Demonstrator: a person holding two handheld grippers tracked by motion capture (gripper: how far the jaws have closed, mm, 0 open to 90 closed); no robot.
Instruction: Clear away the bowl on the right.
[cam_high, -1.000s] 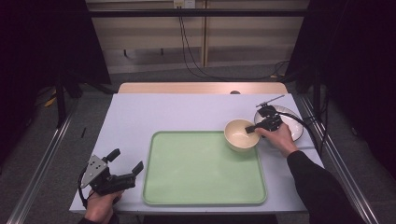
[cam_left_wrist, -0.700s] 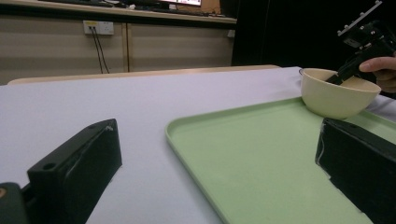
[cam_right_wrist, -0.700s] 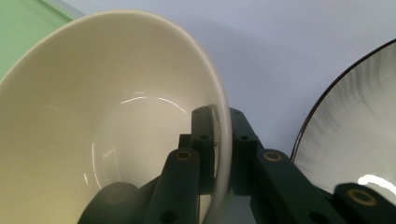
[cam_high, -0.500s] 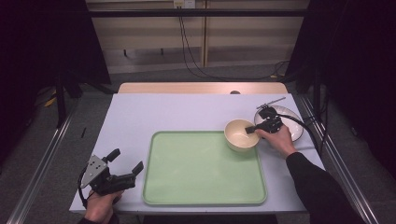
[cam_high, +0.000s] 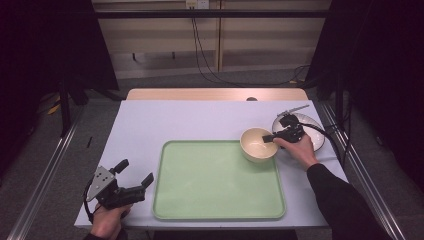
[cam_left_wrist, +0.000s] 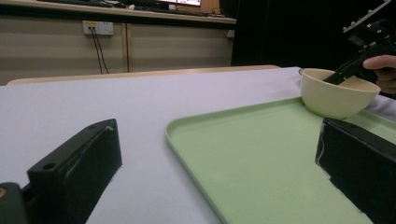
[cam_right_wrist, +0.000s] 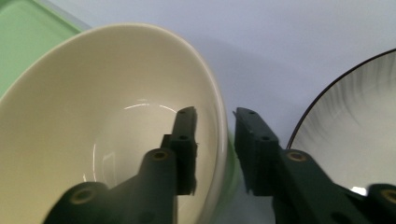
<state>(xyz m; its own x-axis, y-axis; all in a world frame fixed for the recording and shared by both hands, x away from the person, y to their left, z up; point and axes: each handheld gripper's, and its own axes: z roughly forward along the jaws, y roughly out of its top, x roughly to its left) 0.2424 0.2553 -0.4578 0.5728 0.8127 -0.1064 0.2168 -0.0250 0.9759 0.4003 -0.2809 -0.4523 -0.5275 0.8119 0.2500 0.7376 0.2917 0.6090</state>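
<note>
Cream bowl (cam_high: 258, 144); pale green tray (cam_high: 215, 180); white plate (cam_high: 314, 131), dark rim.

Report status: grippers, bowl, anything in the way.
Right gripper jaws just opening, astride cream bowl rim, pads off it. Left gripper open, idle beside green tray. Bowl on tray corner. Plate close behind.

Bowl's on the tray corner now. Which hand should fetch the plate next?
Right, probably. The right gripper, jaws just opening off the bowl rim, sits beside the plate. The left gripper rests open at the table's near left, across the tray.
</note>
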